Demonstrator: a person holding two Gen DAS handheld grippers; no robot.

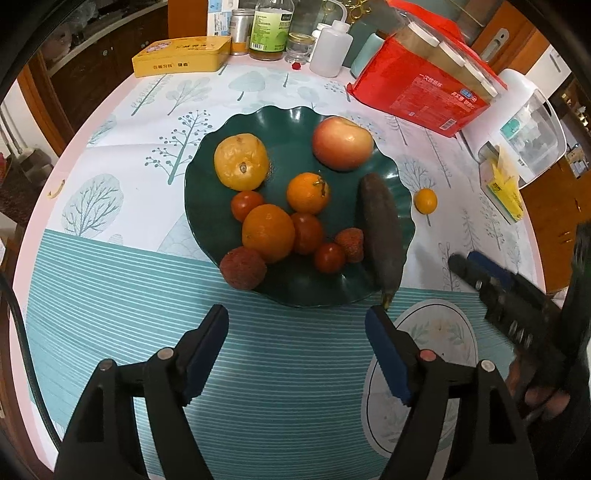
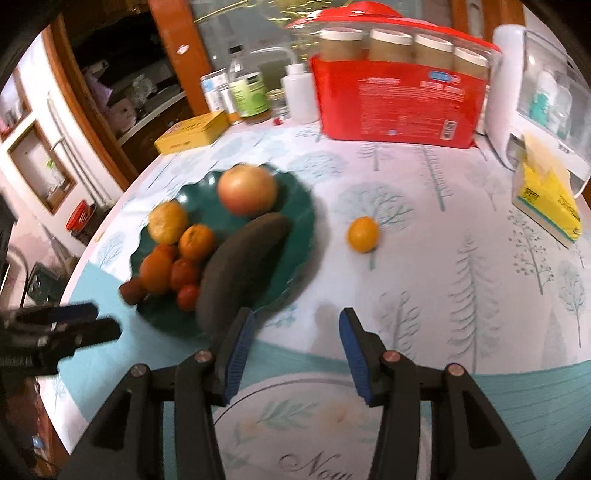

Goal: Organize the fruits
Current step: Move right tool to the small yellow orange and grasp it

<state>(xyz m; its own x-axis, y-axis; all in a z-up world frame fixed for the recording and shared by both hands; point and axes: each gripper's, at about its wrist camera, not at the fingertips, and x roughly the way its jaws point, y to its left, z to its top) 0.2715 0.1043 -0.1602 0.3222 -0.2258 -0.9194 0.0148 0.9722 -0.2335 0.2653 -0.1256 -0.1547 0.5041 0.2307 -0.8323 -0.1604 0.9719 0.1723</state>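
Note:
A dark green scalloped plate (image 1: 399, 173) (image 2: 295, 218) holds an apple (image 1: 341, 142) (image 2: 246, 189), a yellow citrus (image 1: 242, 161), oranges (image 1: 268, 232), small tomatoes, lychees (image 1: 242, 268) and a dark overripe banana (image 1: 380, 232) (image 2: 240, 266). One small orange (image 1: 425, 200) (image 2: 363, 234) lies alone on the cloth right of the plate. My left gripper (image 1: 297, 317) is open and empty, just in front of the plate. My right gripper (image 2: 297, 319) is open and empty, short of the small orange; it shows in the left wrist view (image 1: 461, 260).
At the back stand a yellow tin (image 1: 181, 55), bottles and jars (image 1: 267, 29), a red pack of cups (image 1: 424, 88) (image 2: 402, 103) and a white appliance (image 1: 524, 122). A yellow tissue pack (image 2: 546, 203) lies at the right. A round placemat (image 2: 306, 424) lies near me.

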